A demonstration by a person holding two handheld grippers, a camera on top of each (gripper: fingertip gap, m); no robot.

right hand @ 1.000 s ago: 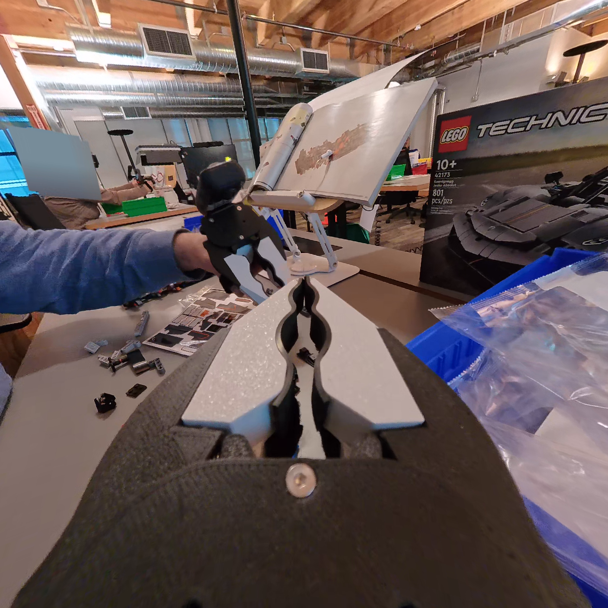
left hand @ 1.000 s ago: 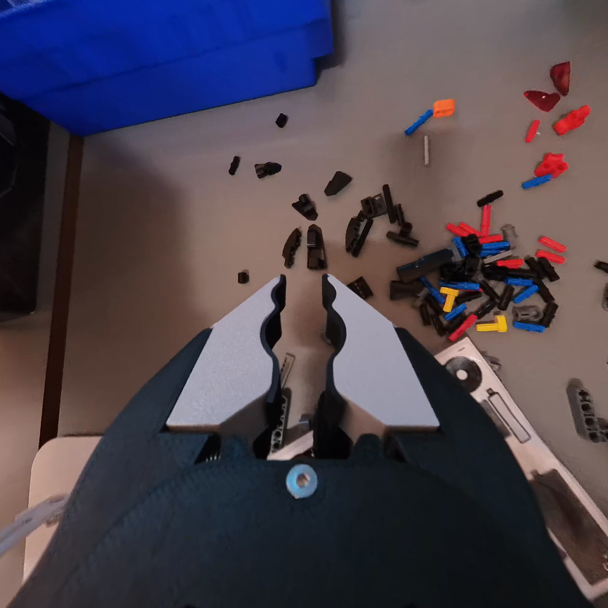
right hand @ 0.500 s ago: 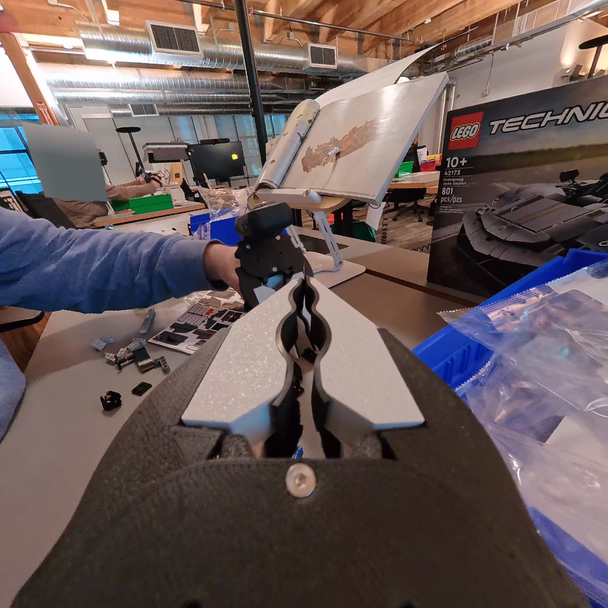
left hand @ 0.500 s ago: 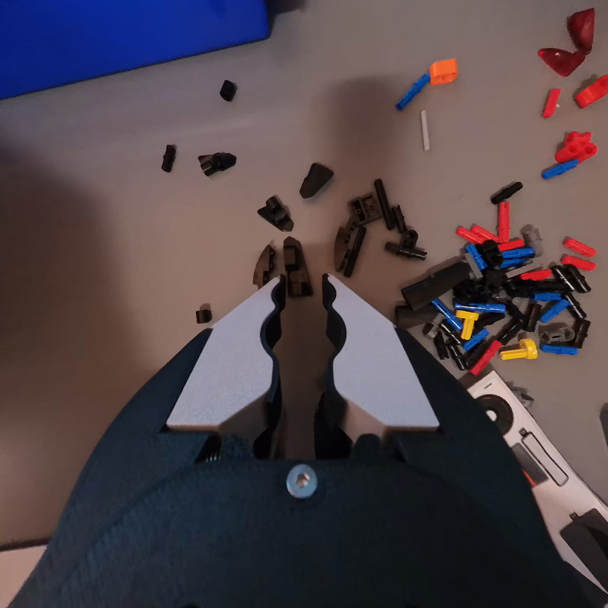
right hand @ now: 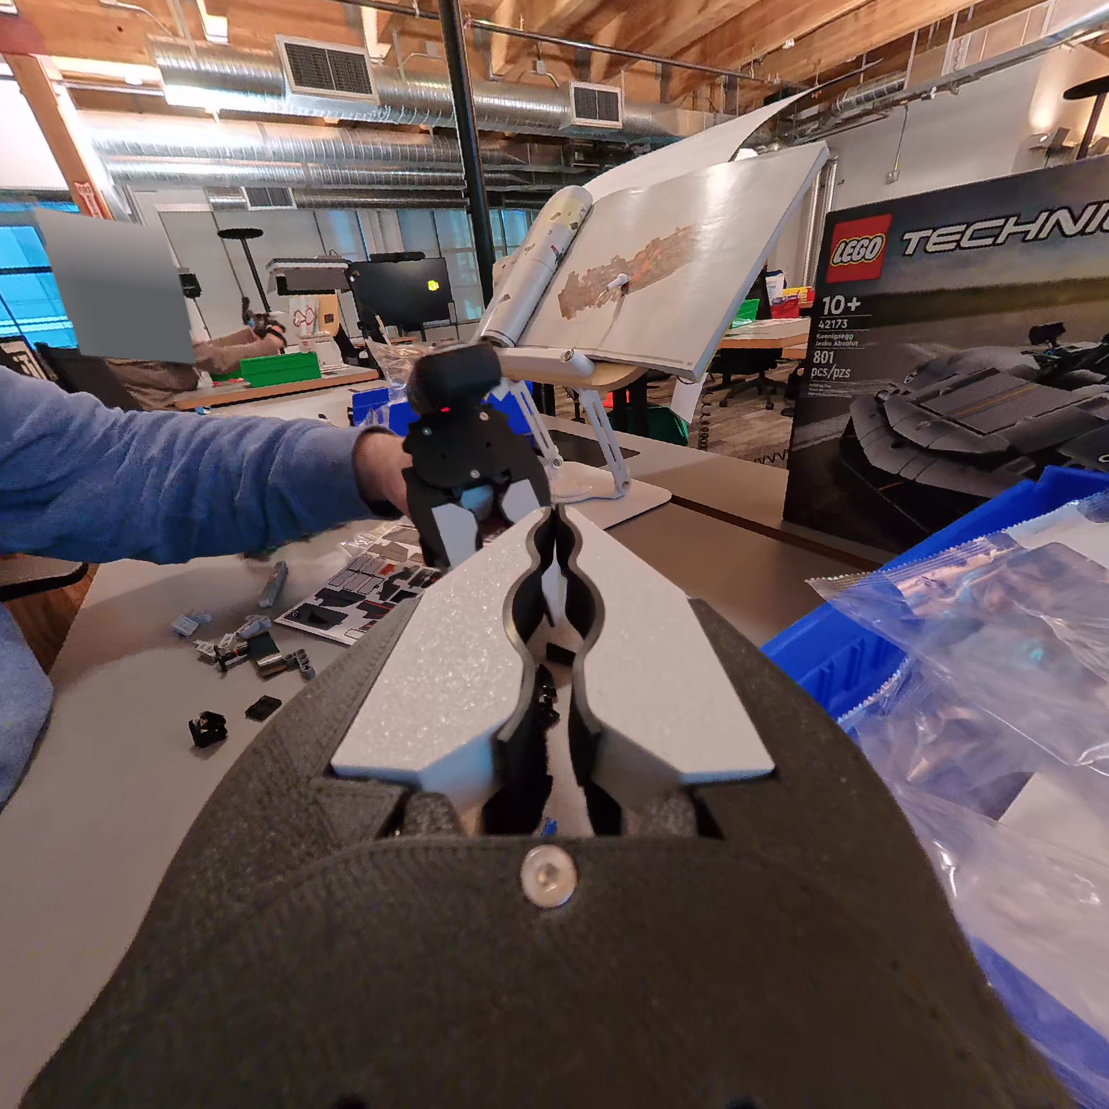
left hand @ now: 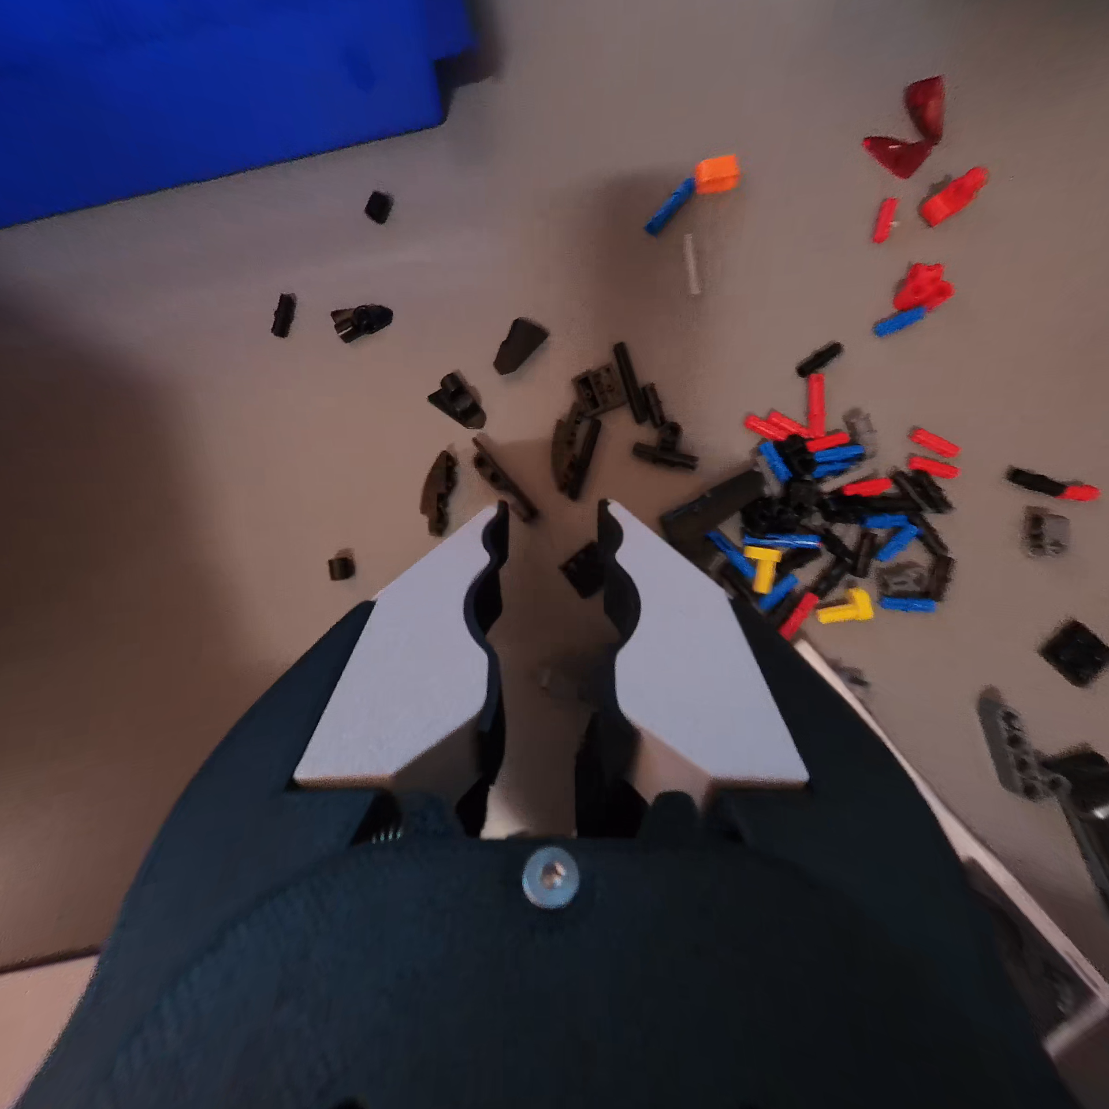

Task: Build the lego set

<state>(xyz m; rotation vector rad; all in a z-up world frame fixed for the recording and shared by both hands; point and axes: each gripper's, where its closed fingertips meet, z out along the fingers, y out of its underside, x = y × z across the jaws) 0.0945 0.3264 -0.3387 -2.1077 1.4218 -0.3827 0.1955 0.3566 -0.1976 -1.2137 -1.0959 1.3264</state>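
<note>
Loose black Lego pieces [left hand: 576,450] lie scattered on the grey table [left hand: 180,480]. A pile of red, blue, black and yellow pins [left hand: 840,510] lies to their right. My left gripper [left hand: 552,510] is open and empty, hovering over the black pieces, with one small black piece [left hand: 581,570] showing between its fingers. In the right wrist view the left gripper [right hand: 480,528] is held by a hand in a blue sleeve [right hand: 180,468], just beyond my right gripper [right hand: 552,516]. The right gripper is shut, raised above the table, and nothing shows in its tips.
A blue bin [left hand: 210,90] stands at the far left; in the right wrist view the blue bin [right hand: 840,648] holds plastic bags [right hand: 990,660]. A sticker sheet [right hand: 360,594] and grey pieces [right hand: 252,648] lie on the table. An instruction book on a stand [right hand: 648,288] and the set's box [right hand: 960,390] stand behind. Left tips to right tips: about 20 cm.
My left gripper moved off the sticker sheet to above the black pieces, came closer in front of the right gripper, and its jaws opened a little wider. The right gripper barely moved.
</note>
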